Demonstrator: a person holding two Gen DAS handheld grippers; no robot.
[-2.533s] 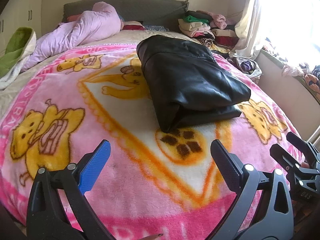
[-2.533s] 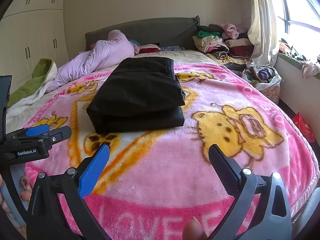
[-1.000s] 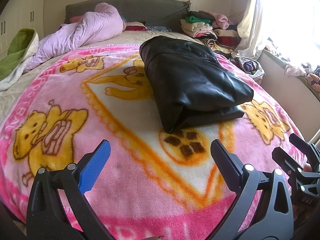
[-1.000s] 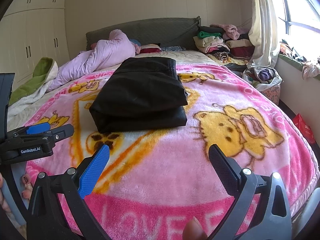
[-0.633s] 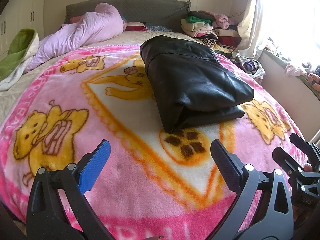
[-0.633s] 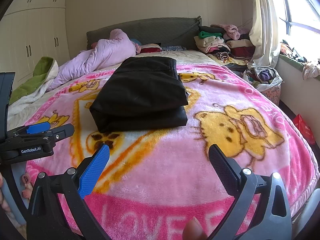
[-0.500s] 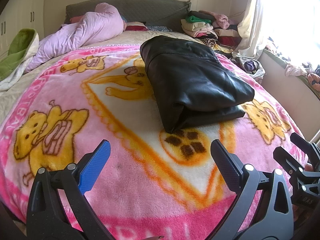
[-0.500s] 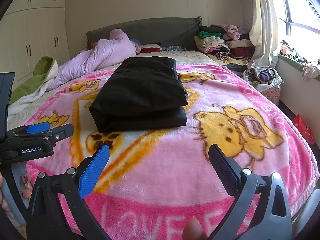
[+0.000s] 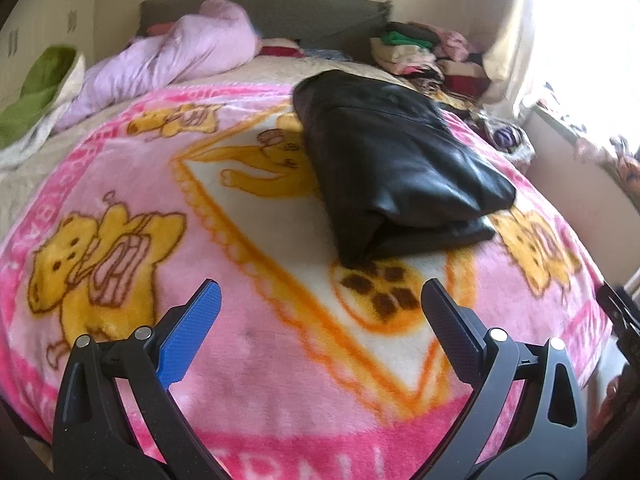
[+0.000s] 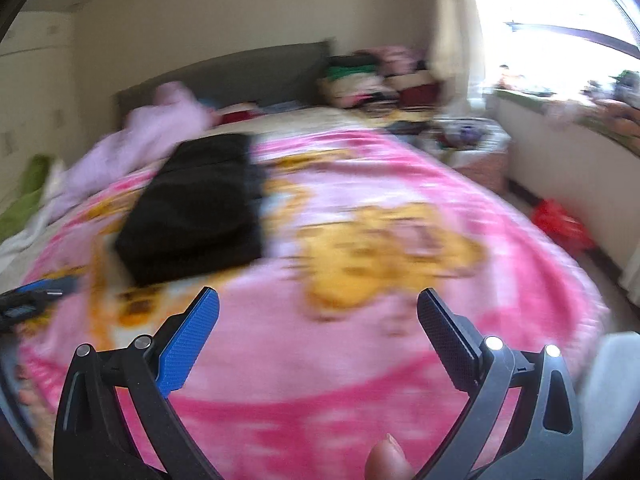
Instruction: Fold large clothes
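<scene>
A black leather jacket [image 9: 396,164] lies folded into a thick rectangle on the pink bear-print blanket [image 9: 240,360], in the middle of the bed. In the right wrist view, which is blurred by motion, the jacket [image 10: 200,208] sits to the upper left. My left gripper [image 9: 320,320] hovers open over the blanket's near part, well short of the jacket, with nothing between its fingers. My right gripper [image 10: 318,320] is open too and empty, above the blanket's near edge. A fingertip [image 10: 386,460] shows at the bottom of the right wrist view.
A lilac duvet [image 9: 172,60] is bunched at the head of the bed. Stacked folded clothes [image 9: 420,52] sit at the far right by the curtain. A green-and-cream blanket [image 9: 36,92] lies at the left. A red bag [image 10: 560,224] is on the floor at the right.
The right gripper has swung quickly to the right, so its view is blurred and the jacket has shifted left in it. The left gripper has barely moved. The jacket lies as before.
</scene>
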